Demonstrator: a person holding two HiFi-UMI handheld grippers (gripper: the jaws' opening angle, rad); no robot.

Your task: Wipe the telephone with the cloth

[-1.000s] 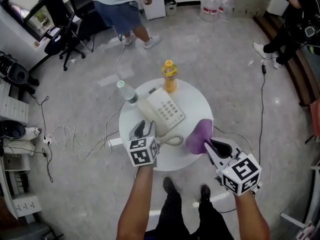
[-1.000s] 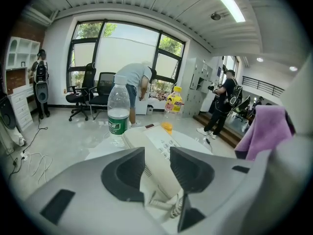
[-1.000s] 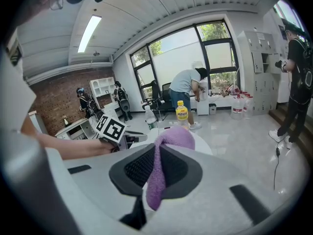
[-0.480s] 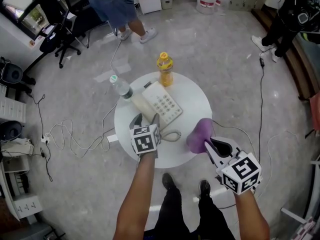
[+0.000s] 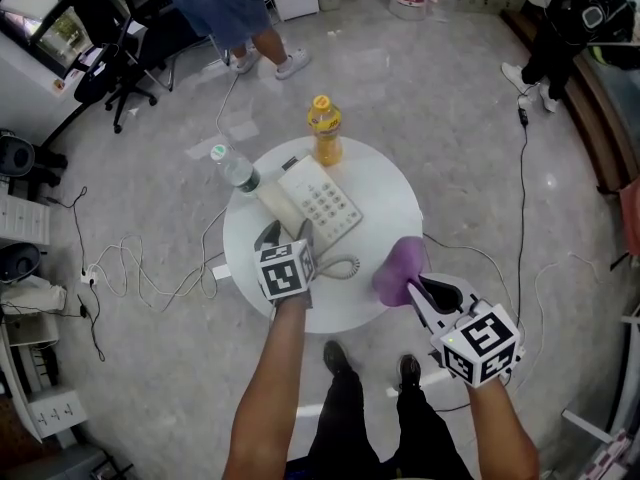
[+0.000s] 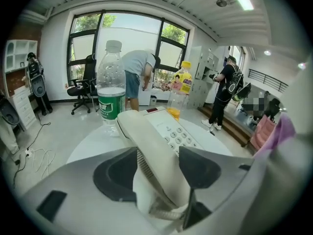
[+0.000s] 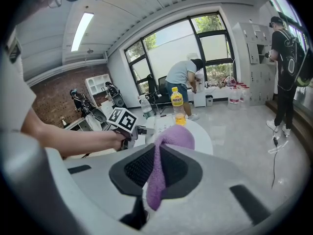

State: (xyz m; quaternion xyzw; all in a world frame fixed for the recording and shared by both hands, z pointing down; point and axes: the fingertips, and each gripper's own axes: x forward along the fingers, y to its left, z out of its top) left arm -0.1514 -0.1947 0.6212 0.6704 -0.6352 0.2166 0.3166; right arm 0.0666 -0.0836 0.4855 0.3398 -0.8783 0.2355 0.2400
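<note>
A cream telephone [image 5: 330, 208] lies on the round white table [image 5: 390, 193], its handset [image 5: 270, 203] on the cradle at the left side. My left gripper [image 5: 285, 236] stands open at the handset's near end. In the left gripper view the handset [image 6: 151, 151] runs between the two jaws, and a gap shows beside the left pad. At the table's near right edge my right gripper [image 5: 425, 290] is shut on a purple cloth [image 5: 398, 268], which hangs pinched between the pads [image 7: 164, 165].
A clear water bottle [image 5: 232, 168] stands at the table's left rim and a yellow juice bottle [image 5: 322, 128] at its far rim. The coiled phone cord [image 5: 340, 268] lies near my left gripper. Cables trail on the floor to the left. People stand further off.
My left gripper has moved forward over the table to the handset's near end, so the handset now lies between its jaws. The right gripper keeps hold of the cloth in the same place.
</note>
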